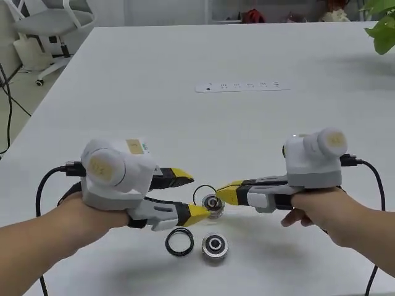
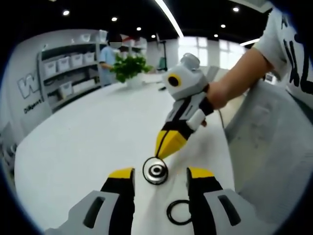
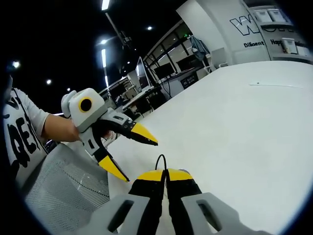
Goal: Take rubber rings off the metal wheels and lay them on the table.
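A metal wheel sits between the spread yellow jaws of my left gripper, which is open and not touching it. From the right, my right gripper is shut on a thin black rubber ring that loops up off that wheel. In the left gripper view the wheel lies between my own jaw tips, with the right gripper's tip against its top. The ring rises from my shut right gripper. A second wheel and a loose ring lie nearer me.
A white power strip lies mid-table, far from the work. An office chair stands beyond the table's left edge and a plant at the far right. Wide bare tabletop surrounds the wheels. Cables trail from both grippers.
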